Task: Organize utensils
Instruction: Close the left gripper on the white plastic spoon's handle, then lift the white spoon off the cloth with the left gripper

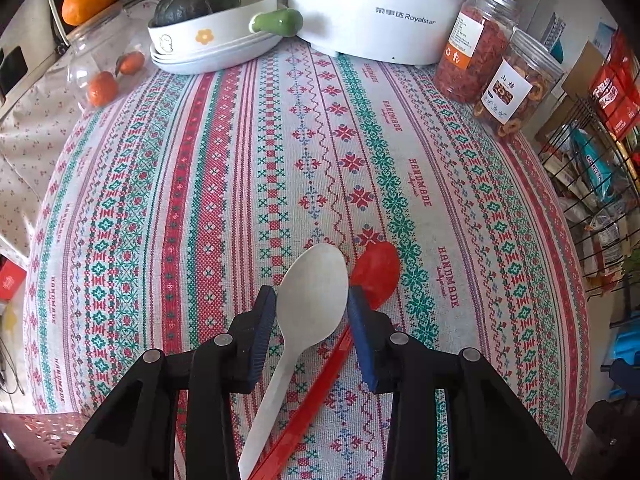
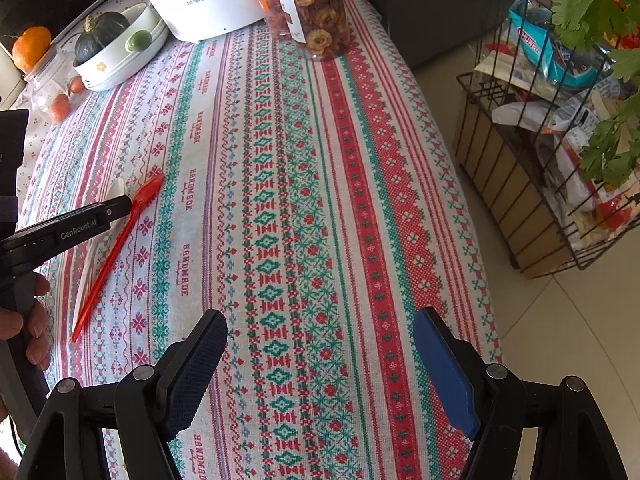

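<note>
Left claw point(image 1: 311, 320) sat part open, straddling white spoon point(image 1: 310, 300) bowl on counter point(image 1: 240, 160), nothing clamped. Red spoon point(image 1: 376, 272) lay just right, touching. Right claw point(image 2: 320, 360) wide open, empty. Advice: close squarely, avoid pinching red handle.

two spoons point(image 1: 316, 300) lie side by side on the tablecloth point(image 1: 240, 160), cooker point(image 1: 376, 12) behind.

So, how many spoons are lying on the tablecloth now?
2. The white spoon lies between the left tool's fingers; the red spoon lies beside it, to its right. More may be hidden outside the views.
</note>
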